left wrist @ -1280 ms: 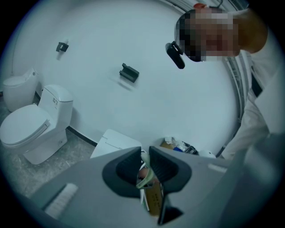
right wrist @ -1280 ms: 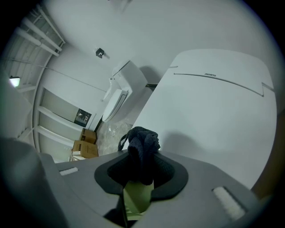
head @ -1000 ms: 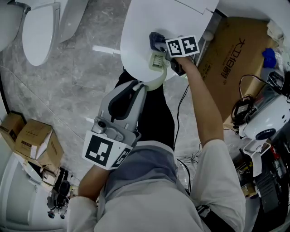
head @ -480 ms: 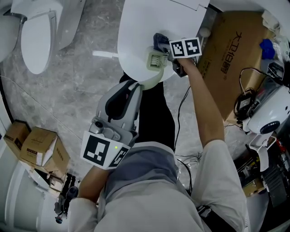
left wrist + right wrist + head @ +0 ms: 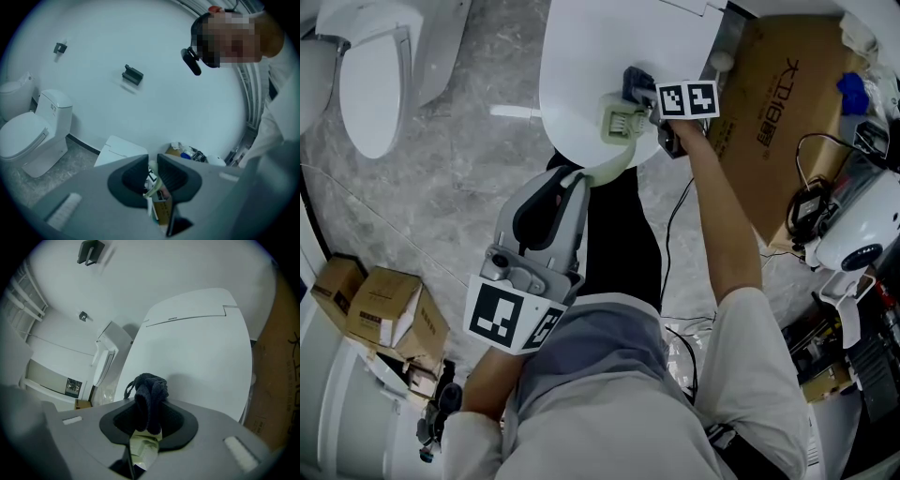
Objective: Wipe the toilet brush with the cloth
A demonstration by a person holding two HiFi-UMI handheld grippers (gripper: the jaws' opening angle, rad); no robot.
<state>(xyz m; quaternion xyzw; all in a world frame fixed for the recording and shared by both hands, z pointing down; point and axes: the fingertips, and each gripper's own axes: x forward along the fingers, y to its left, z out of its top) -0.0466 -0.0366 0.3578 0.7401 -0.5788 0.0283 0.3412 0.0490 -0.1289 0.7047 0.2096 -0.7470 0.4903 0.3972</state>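
The toilet brush has a pale green head [image 5: 619, 122] and a curved pale handle [image 5: 614, 171]. It hangs over the closed white toilet lid [image 5: 581, 56]. My left gripper [image 5: 574, 180] points up from the lower left and is shut on the handle, which shows as a thin pale strip [image 5: 153, 182] between its jaws. My right gripper [image 5: 637, 92] reaches in from the right and is shut on a dark blue cloth [image 5: 632, 82], bunched [image 5: 150, 399] between its jaws. The cloth sits at the brush head's upper right corner; the head [image 5: 143, 446] shows just beneath the cloth.
A big cardboard box [image 5: 778, 112] stands right of the toilet. A white machine with cables [image 5: 853, 244] lies at far right. A second toilet [image 5: 375, 75] is at upper left, small cardboard boxes [image 5: 389, 305] at lower left. The person's dark-trousered legs fill the middle.
The brush head has slid slightly left relative to the right gripper and cloth. Both grips hold as before; the head camera has shifted a little.
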